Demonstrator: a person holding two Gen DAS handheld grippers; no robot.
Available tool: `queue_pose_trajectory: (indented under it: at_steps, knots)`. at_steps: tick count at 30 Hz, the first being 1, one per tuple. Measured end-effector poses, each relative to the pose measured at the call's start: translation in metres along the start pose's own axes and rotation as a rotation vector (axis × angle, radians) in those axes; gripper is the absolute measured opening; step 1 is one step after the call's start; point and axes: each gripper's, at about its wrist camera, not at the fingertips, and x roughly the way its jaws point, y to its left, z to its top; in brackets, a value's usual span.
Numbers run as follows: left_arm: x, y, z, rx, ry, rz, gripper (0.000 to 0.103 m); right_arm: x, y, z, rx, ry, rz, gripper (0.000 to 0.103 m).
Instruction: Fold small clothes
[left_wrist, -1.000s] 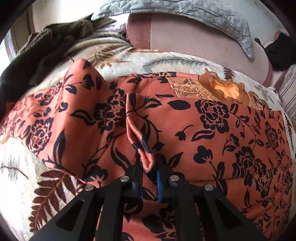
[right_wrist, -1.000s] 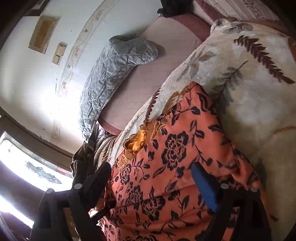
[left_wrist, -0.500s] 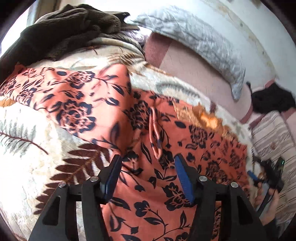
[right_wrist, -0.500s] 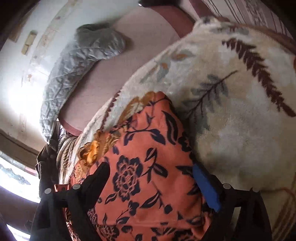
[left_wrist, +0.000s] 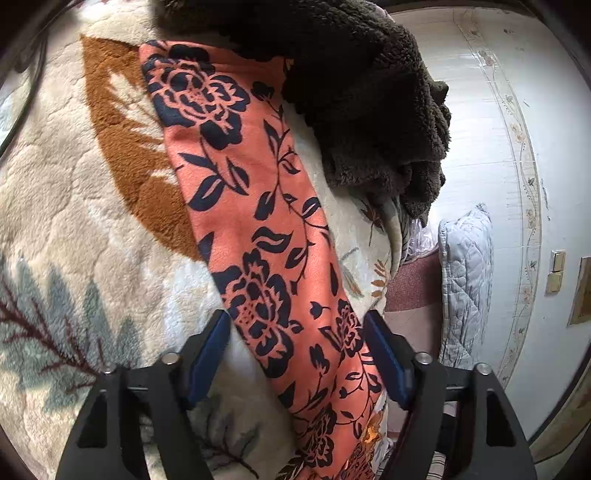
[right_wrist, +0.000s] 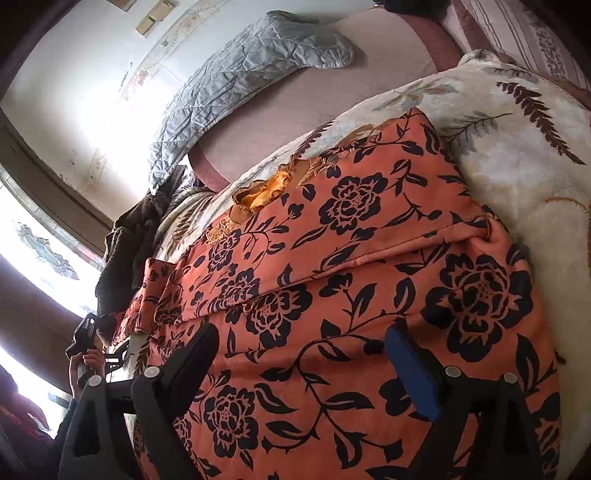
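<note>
An orange garment with a dark floral print (right_wrist: 369, 240) lies spread on a cream fleece blanket (right_wrist: 517, 166), a folded edge running across its middle. In the left wrist view its long sleeve (left_wrist: 243, 192) stretches from the upper left down to the lower right. My left gripper (left_wrist: 295, 325) hovers over that sleeve; its jaws are closing with the sleeve between them, the blue pads clear of the cloth. My right gripper (right_wrist: 303, 336) stands open just above the garment's body, holding nothing. At the far left of the right wrist view, a hand (right_wrist: 83, 363) holds the left gripper (right_wrist: 83, 332).
A dark brown fleece pile (left_wrist: 362, 92) covers the sleeve's far end. A grey quilted pillow (right_wrist: 240, 81) leans on the wall behind a pink mattress (right_wrist: 295, 107). The blanket (left_wrist: 74, 221) has leaf prints. A bright window (right_wrist: 37, 258) is at left.
My left gripper let go of the pinched fold, opened, and swung out along the sleeve while rolling. My right gripper stayed open and shifted over the garment's body.
</note>
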Motion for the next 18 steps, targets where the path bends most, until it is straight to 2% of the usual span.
queue_pose_trajectory:
  at_steps: [1,2,3,4,5,7,8,11,13,14,16,17,18]
  knots:
    - [0.004,0.000,0.002,-0.005,0.011,0.028,0.009,0.001,-0.001,-0.001,0.004,0.002,-0.002,0.093]
    - [0.005,0.002,0.007,-0.016,0.027,0.062,0.005,0.003,-0.002,0.000,0.005,0.006,-0.004,0.093]
    - [0.008,0.004,0.008,-0.023,0.018,0.110,0.005,0.003,-0.004,0.000,0.006,0.009,-0.003,0.093]
    - [0.012,0.002,0.009,-0.008,0.008,0.156,0.005,0.004,-0.006,0.000,0.009,0.010,-0.003,0.093]
    - [0.010,-0.010,0.004,0.054,-0.019,0.211,0.005,0.004,-0.007,0.000,0.012,0.010,-0.003,0.093]
    - [0.002,-0.054,-0.019,0.299,-0.122,0.335,0.004,0.004,-0.009,0.000,0.016,0.005,-0.005,0.093]
    - [-0.001,-0.079,-0.037,0.428,-0.171,0.371,0.004,0.002,-0.011,0.001,0.022,-0.001,-0.005,0.093]
    - [-0.009,-0.162,-0.120,0.819,-0.284,0.347,0.004,-0.002,-0.017,0.004,0.045,-0.021,0.002,0.093]
    - [-0.007,-0.206,-0.186,1.026,-0.293,0.267,0.004,-0.006,-0.020,0.006,0.056,-0.034,0.003,0.093]
    - [-0.001,-0.224,-0.223,1.124,-0.273,0.225,0.005,-0.008,-0.022,0.007,0.062,-0.042,0.002,0.093]
    - [0.015,-0.242,-0.299,1.319,-0.183,0.153,0.007,-0.013,-0.025,0.009,0.072,-0.059,-0.001,0.093]
    - [0.029,-0.243,-0.334,1.397,-0.131,0.136,0.008,-0.016,-0.027,0.010,0.078,-0.069,-0.001,0.093]
    - [0.047,-0.238,-0.368,1.487,-0.043,0.124,0.015,-0.019,-0.029,0.011,0.086,-0.077,0.000,0.093]
